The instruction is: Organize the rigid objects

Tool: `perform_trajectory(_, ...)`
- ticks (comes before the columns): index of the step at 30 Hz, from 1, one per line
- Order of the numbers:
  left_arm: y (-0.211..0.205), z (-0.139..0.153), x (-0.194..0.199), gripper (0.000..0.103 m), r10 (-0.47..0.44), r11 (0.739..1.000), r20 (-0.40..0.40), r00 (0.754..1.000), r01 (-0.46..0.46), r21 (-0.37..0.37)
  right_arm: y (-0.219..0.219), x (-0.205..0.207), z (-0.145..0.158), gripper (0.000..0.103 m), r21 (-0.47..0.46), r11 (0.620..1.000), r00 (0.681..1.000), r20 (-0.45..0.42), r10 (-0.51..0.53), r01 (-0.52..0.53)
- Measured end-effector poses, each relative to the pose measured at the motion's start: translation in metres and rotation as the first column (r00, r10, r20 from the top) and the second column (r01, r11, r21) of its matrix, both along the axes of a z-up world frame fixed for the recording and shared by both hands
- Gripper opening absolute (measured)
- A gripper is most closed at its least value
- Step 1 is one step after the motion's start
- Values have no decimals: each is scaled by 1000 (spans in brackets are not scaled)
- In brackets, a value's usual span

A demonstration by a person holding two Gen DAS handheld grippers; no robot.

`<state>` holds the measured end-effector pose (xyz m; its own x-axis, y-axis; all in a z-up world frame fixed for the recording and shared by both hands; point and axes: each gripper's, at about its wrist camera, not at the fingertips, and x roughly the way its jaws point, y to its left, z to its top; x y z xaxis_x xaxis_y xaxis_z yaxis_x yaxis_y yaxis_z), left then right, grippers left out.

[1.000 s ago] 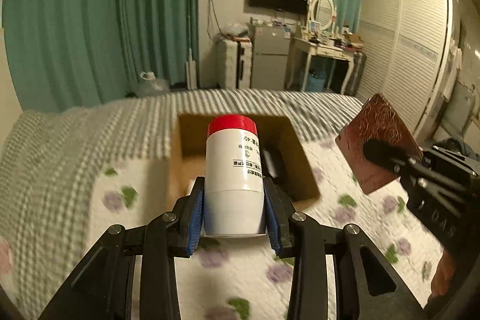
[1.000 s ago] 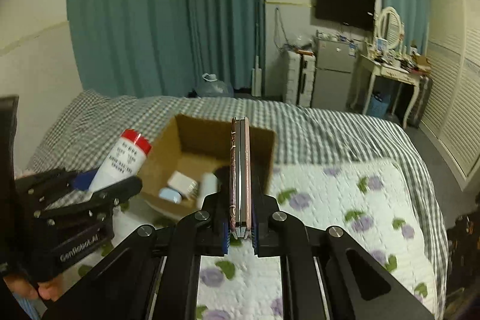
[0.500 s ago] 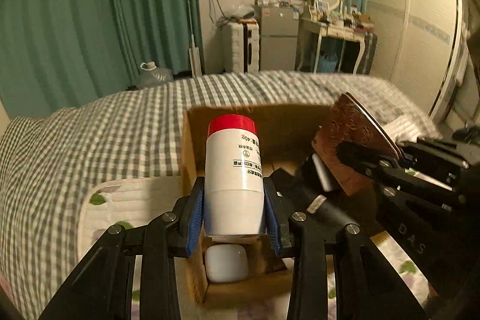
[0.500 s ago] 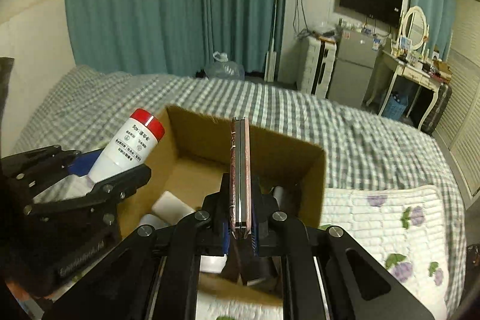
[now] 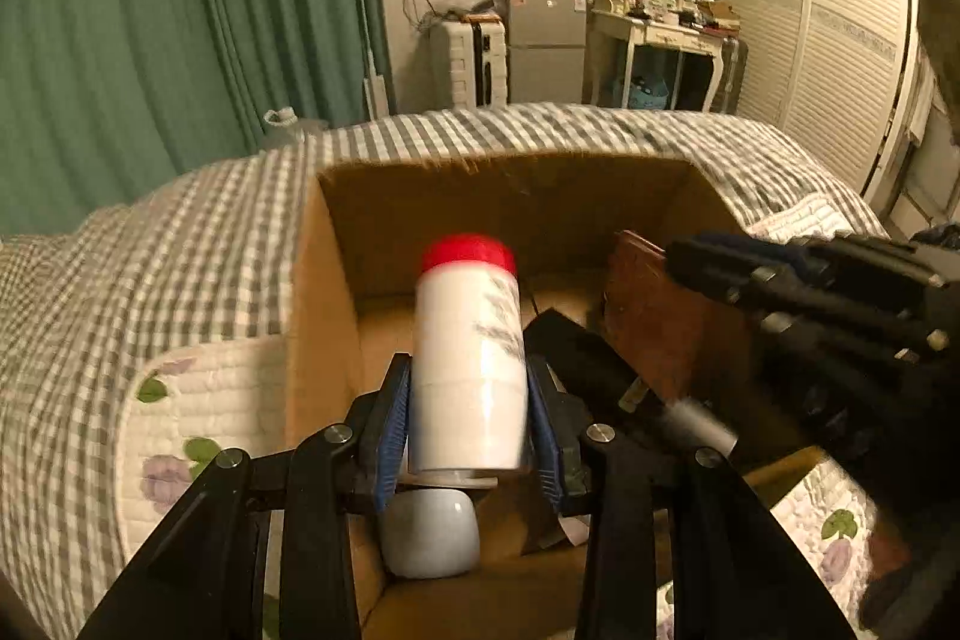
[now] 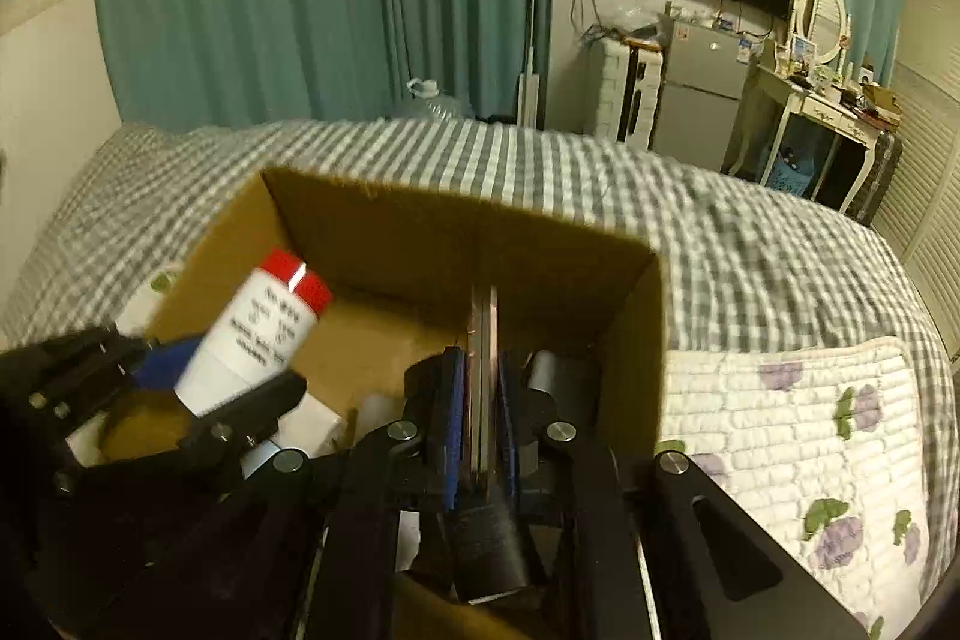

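Note:
My left gripper (image 5: 471, 424) is shut on a white bottle with a red cap (image 5: 468, 340), held upright over the open cardboard box (image 5: 312, 316). The bottle also shows in the right wrist view (image 6: 252, 340), tilted, at the box's left side. My right gripper (image 6: 483, 400) is shut on a thin brown patterned card (image 6: 483, 370), held edge-on and low inside the box (image 6: 630, 328). In the left wrist view the card (image 5: 648, 334) sits at the box's right side, with my right gripper (image 5: 780, 292) beside it.
The box rests on a bed with a grey checked blanket (image 5: 198, 244) and a white floral quilt (image 6: 792, 418). Inside lie a pale rounded object (image 5: 429, 535), a dark object (image 5: 576, 358) and a silver cylinder (image 5: 696, 421). Green curtains, a fridge and a dressing table stand behind.
Both grippers have moved forward and down into the box. The bottle and the card now sit lower inside it, and the box fills more of both views.

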<state>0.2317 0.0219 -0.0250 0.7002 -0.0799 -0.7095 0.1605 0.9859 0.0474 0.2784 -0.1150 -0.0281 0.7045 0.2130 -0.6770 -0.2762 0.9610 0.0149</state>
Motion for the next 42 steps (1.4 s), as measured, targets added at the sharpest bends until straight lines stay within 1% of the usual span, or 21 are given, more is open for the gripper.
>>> perform_trajectory(2,0,17,-7,39,9,1000,35,999,-9,-5,-2,-6,14,18,-6,1000,1000,21,-5,5)
perform_trajectory(4,0,38,-15,44,18,1000,68,998,-17,-19,-7,-15,33,18,-9,1000,999,46,-7,8)
perform_trajectory(6,0,60,-21,45,35,999,93,995,-33,-33,-11,-24,53,18,-24,1000,997,70,-19,20)
perform_trajectory(9,0,101,-38,45,44,998,156,987,-36,-57,-17,-42,85,18,-27,999,994,110,-23,26)
perform_trajectory(12,-6,137,-62,45,35,999,215,976,-26,-42,-27,-68,124,18,-27,999,986,162,-34,39)
perform_trajectory(14,-10,161,-81,47,29,999,255,966,-22,-29,-33,-83,145,19,-13,999,982,184,-42,45)
perform_trajectory(15,-11,172,-90,50,28,999,273,962,-21,-30,-36,-92,154,19,-6,999,980,194,-45,47)
perform_trajectory(17,-12,191,-110,53,28,999,307,951,-16,-40,-42,-116,174,19,-1,999,974,222,-51,52)
perform_trajectory(20,-14,214,-138,54,24,999,356,934,-12,-36,-47,-147,194,19,5,998,967,249,-57,57)
perform_trajectory(23,-14,226,-163,61,34,999,394,918,-22,-35,-52,-175,207,19,21,998,961,271,-58,55)
perform_trajectory(24,-14,228,-170,63,42,999,407,912,-29,-40,-53,-185,210,19,23,998,958,281,-59,55)
perform_trajectory(26,-13,229,-182,64,54,998,428,902,-38,-47,-55,-199,213,20,28,998,953,297,-62,56)
perform_trajectory(28,-12,227,-191,65,54,998,433,900,-38,-45,-55,-210,213,26,38,998,950,305,-65,56)
perform_trajectory(29,-11,224,-196,65,60,998,439,896,-44,-47,-54,-213,212,29,42,998,950,306,-66,55)
perform_trajectory(31,-9,219,-203,66,67,997,455,888,-47,-55,-52,-217,210,30,48,997,948,312,-64,52)
perform_trajectory(32,-9,213,-206,66,71,997,458,886,-52,-53,-51,-220,208,31,49,998,947,314,-62,48)
perform_trajectory(34,-9,201,-207,67,87,996,452,888,-70,-53,-48,-223,200,35,49,998,946,318,-54,41)
perform_trajectory(36,-8,188,-211,67,106,994,444,890,-88,-62,-46,-224,190,48,48,998,944,323,-62,49)
perform_trajectory(38,-7,173,-209,69,136,991,436,890,-117,-71,-46,-223,177,53,67,996,942,327,-69,50)
perform_trajectory(40,-3,153,-204,73,178,984,422,889,-158,-82,-48,-219,161,62,84,995,940,332,-79,54)
perform_trajectory(42,3,131,-197,73,220,975,401,889,-202,-87,-49,-218,147,79,81,995,934,347,-85,61)
